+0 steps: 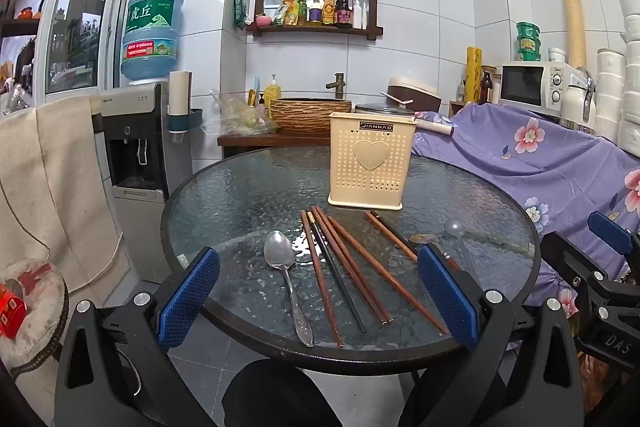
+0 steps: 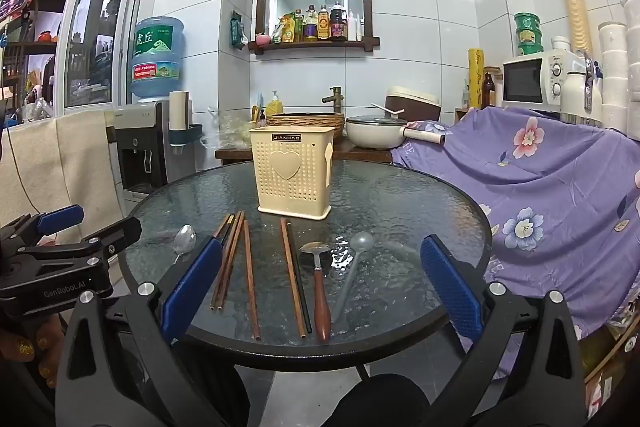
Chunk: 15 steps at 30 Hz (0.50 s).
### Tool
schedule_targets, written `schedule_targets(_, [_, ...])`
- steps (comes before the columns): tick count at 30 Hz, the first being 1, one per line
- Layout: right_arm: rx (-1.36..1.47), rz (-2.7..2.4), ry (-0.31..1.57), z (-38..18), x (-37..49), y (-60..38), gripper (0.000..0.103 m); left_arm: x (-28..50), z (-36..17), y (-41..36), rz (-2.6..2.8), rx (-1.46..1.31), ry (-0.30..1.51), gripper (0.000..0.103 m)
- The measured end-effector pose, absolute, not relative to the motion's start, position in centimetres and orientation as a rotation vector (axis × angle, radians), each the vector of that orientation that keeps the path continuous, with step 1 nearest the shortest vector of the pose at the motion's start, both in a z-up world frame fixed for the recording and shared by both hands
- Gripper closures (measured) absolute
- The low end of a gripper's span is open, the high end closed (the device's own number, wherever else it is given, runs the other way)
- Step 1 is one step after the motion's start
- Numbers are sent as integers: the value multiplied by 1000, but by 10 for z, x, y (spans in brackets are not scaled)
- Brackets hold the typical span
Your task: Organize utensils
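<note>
**Utensils laid out before holder**

A round glass table carries a cream utensil holder at 12 o'clock, chopsticks and a metal spoon at 6 o'clock. Left gripper and right gripper hover wide open, empty.

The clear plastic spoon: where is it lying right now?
In the right wrist view, the clear plastic spoon lies on the glass table, right of the wooden-handled spoon, in front of the beige holder.

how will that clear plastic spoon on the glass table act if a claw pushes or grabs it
The clear plastic spoon looks thin and translucent, so it is probably light and may flex when squeezed. Lying flat on the textured round glass table, it will likely slide or spin when nudged, not roll. Its slim handle lies low, so the open right claw may struggle to grip it.
</note>
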State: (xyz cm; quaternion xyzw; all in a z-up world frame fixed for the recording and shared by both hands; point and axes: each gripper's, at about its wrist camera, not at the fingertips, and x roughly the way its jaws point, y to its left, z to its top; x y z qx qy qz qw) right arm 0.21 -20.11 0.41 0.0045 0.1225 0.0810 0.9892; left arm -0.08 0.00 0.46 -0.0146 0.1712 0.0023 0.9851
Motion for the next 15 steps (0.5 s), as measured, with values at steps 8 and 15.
schedule_targets(8, [9, 162, 248, 4, 2, -201, 5, 0, 3, 1, 5, -30, 349, 6])
schedule_targets(15, [1, 157, 261, 0, 3, -204, 5, 4, -1, 0, 8, -20, 366, 6])
